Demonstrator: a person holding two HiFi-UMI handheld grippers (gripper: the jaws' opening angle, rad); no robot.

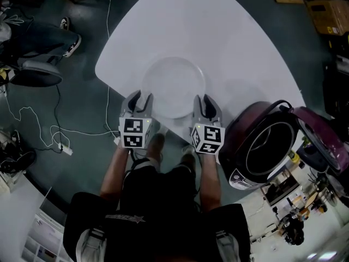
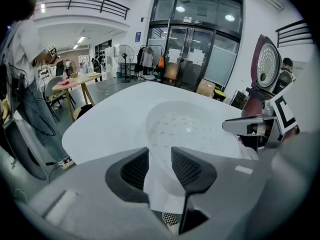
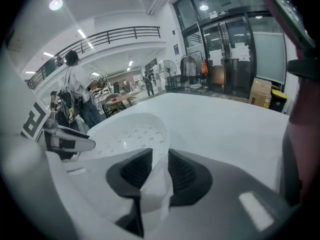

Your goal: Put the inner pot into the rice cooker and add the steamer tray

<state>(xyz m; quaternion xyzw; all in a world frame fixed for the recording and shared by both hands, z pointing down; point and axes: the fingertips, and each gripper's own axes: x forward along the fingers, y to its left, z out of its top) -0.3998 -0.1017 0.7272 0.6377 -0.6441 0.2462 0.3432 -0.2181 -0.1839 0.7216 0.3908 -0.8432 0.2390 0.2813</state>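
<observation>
The shallow, round, white plastic steamer tray (image 1: 173, 86) lies flat on the pale, smooth, rounded worktop (image 1: 218, 37), straight ahead of both claws. The left claw (image 1: 140, 100) is partly closed on the tray's near-left rim, and in its own view the thin white lip (image 2: 159, 181) sits between the ribbed black pads of the left claw (image 2: 159, 164). The right claw (image 1: 206, 101) grips the near-right rim the same way, its pads narrowed onto the lip in its own view (image 3: 155, 169).

The tray's floor (image 2: 185, 124) is dimpled with rows of small holes and its wall is glossy and looks rigid. Being round, it has no long axis, so the two grips set well apart should keep it level.

The coming move turns on one relation. The maroon, barrel-shaped rice cooker (image 1: 262, 146) stands to the right of the right claw, its lid (image 1: 322, 130) swung open away from the tray. What looks like the metal inner pot (image 1: 248, 154) is already seated inside. The right claw is nearer, so the carry probably runs rightward across the worktop.
</observation>
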